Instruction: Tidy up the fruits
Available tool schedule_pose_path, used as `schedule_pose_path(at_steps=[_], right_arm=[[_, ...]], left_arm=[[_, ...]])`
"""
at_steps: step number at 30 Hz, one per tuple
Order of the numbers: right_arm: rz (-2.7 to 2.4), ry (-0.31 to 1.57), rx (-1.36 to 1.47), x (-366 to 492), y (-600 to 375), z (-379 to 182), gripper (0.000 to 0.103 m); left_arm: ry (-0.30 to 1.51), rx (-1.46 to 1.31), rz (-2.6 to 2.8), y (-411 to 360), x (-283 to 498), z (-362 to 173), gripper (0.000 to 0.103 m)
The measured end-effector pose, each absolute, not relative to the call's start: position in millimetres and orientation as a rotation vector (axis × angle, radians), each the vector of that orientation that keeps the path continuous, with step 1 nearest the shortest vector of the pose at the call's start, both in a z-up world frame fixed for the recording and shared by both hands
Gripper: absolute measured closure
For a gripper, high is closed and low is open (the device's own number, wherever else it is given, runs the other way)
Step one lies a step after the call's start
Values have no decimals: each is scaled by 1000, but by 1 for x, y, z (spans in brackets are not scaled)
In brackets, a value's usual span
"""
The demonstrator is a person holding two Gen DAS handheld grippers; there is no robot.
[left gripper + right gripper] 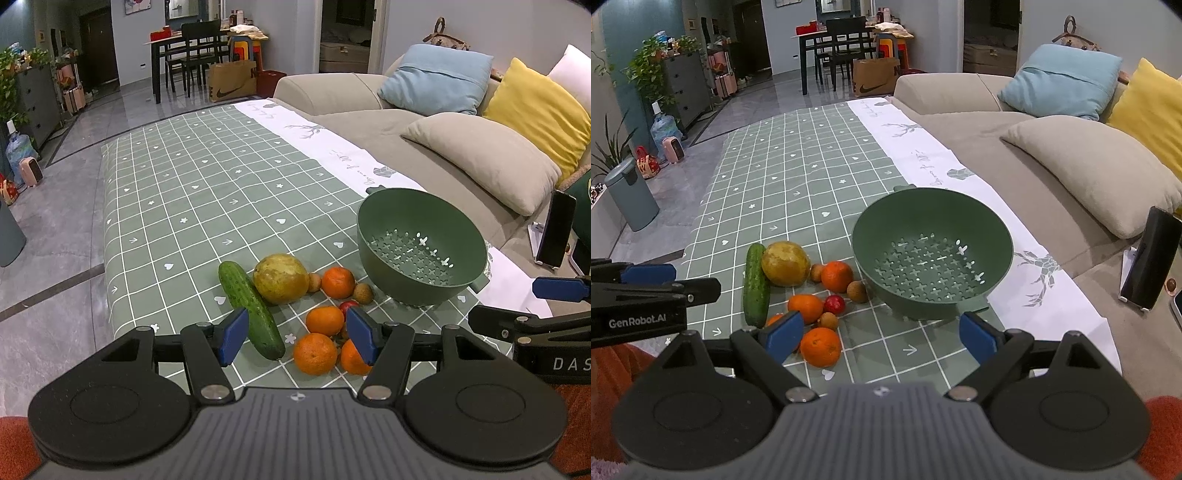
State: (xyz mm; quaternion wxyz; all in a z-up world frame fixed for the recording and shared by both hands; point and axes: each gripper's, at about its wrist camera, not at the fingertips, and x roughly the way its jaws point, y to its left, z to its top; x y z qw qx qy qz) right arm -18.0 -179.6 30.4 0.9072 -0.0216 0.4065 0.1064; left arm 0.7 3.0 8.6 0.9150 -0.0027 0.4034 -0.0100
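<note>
Judging by the empty green colander (932, 254), sorting has not begun: every fruit lies on the bench (812, 173), clustered just left of it. Counted largest to smallest: one cucumber (756, 285), one yellow-green pear-like fruit (785, 263), four oranges, the nearest (820, 347) by the right gripper (879, 338), three small brown fruits, one red fruit (834, 304). Both the right and the left gripper (297, 338) hover with fingers spread, holding nothing.

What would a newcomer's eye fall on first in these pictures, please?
Probably the fruit pile on the green checked tablecloth: bright oranges, a cucumber and a big yellow-green fruit. Just right of it sits an empty green colander. Both grippers hover open near it.
</note>
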Motion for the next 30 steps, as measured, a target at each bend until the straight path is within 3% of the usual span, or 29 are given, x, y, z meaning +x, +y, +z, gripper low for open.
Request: schedule_pose_path(at_steps=[30], right_arm=[[216, 849, -42, -14, -176, 32, 15]], left_arm=[[811, -9, -29, 9, -2, 14, 31]])
